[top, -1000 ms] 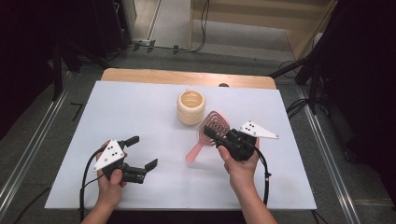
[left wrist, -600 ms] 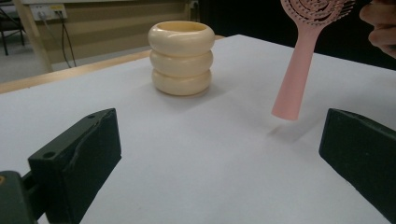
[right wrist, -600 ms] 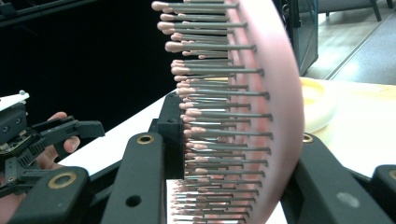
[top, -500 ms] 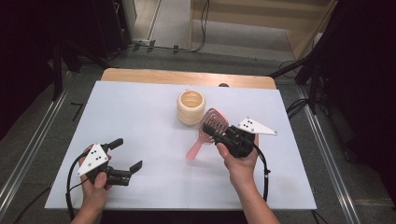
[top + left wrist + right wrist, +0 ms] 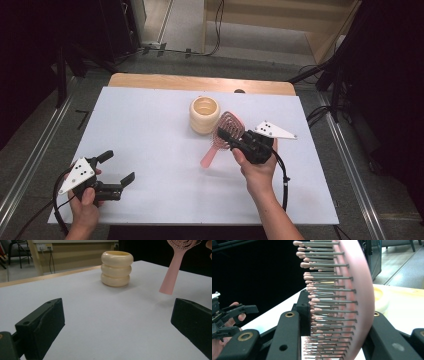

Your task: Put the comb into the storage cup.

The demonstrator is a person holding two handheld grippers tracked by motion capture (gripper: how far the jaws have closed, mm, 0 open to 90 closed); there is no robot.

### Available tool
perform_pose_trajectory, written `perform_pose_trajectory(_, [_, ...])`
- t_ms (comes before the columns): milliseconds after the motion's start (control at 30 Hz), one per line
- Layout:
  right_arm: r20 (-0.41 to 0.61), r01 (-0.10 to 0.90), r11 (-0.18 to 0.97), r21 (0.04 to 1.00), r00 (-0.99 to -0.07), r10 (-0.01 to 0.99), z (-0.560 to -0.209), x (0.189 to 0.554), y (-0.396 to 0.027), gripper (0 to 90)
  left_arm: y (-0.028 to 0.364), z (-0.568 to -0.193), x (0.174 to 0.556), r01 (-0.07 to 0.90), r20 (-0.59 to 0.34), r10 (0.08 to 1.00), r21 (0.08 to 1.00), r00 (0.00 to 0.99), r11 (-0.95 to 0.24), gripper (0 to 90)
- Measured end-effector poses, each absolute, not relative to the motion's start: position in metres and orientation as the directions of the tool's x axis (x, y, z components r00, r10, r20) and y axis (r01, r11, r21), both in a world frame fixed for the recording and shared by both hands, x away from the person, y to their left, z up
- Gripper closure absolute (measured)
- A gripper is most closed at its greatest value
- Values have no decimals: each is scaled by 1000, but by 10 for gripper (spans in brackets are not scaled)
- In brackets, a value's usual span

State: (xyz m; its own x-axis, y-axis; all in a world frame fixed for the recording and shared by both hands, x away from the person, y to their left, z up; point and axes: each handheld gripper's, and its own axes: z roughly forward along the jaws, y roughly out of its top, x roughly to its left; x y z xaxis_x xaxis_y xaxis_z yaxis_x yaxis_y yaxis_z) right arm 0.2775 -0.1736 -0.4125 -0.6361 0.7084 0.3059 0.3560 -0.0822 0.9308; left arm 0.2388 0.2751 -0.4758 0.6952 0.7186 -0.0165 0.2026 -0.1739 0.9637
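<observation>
Pink hairbrush (image 5: 223, 137) pinched at its head by right claw (image 5: 231, 137), handle slanting down-left, left claw (image 5: 118, 169) spread.

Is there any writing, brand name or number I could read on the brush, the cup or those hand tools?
None can be read: the pink hairbrush, the cream cup and both grippers bear no visible text. The grey plate carries only black dots.
</observation>
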Motion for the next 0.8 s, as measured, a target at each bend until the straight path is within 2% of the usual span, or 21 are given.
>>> perform_pose_trajectory(333, [305, 355, -83, 931, -635, 710, -404, 284, -174, 618, 291, -479, 240, 192, -16, 738, 969, 675, -155, 0])
perform_pose_trajectory(800, [301, 335, -99, 937, -630, 716, -389, 293, -177, 618, 290, -485, 242, 177, 9, 739, 969, 674, -174, 0])
